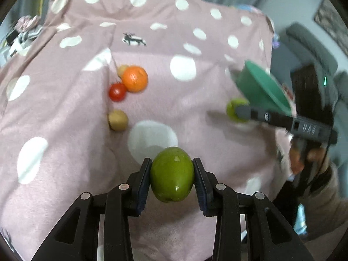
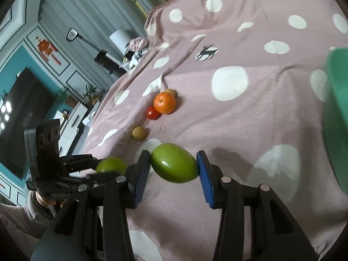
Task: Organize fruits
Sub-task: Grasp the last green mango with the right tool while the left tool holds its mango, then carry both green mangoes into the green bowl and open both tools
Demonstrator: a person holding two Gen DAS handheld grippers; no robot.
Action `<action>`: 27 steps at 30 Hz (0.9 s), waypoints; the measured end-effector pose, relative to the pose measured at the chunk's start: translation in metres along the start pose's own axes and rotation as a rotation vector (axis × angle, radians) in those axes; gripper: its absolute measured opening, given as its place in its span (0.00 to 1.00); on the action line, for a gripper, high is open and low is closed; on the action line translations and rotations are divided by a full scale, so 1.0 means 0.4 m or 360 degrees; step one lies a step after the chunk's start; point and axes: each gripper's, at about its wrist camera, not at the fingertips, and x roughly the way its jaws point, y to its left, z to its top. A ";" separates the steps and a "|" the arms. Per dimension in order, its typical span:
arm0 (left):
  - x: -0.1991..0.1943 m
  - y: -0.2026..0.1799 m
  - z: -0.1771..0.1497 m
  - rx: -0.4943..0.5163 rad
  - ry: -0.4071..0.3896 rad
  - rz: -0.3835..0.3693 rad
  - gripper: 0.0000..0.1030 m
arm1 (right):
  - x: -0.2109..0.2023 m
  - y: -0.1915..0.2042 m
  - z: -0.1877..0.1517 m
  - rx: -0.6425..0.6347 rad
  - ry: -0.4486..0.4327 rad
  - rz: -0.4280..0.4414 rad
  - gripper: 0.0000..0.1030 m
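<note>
Green and glossy, an oval fruit (image 1: 171,175) sits pinched between the pads of the left gripper (image 1: 171,181), its long axis running up and down across the jaws. The right gripper (image 2: 174,169) likewise clamps a second green fruit (image 2: 174,162), long axis slanting from pad to pad, lifted above the pink dotted cloth (image 2: 239,119). A teal bowl (image 2: 336,117) stands just to the right of the right gripper, nearer that hand than the left, so I judge it will drop first. Further out, an orange (image 1: 134,78), a red tomato (image 1: 117,92) and a tan fruit (image 1: 118,120) lie loose on the cloth. Another tan fruit (image 1: 122,69) is half hidden behind the orange. The bowl's inside cannot be seen; motion blurs it.
</note>
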 end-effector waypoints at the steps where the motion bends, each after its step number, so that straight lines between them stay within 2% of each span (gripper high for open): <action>1: -0.007 0.000 0.002 -0.0004 -0.0011 -0.0002 0.36 | -0.010 -0.005 -0.002 0.0015 -0.0019 -0.0001 0.43; 8: -0.030 -0.062 0.070 0.0076 -0.0118 -0.0014 0.36 | -0.100 -0.036 -0.009 0.0070 -0.0166 -0.0027 0.43; 15: -0.011 -0.176 0.159 0.0207 -0.0191 -0.0130 0.36 | -0.209 -0.076 -0.010 0.0110 -0.0342 -0.0092 0.43; 24: 0.060 -0.334 0.261 0.0344 -0.0211 -0.0269 0.36 | -0.346 -0.159 -0.030 0.0214 -0.0547 -0.0244 0.43; 27: 0.106 -0.392 0.293 0.0404 -0.0168 -0.0290 0.36 | -0.386 -0.182 -0.035 0.0223 -0.0601 -0.0356 0.43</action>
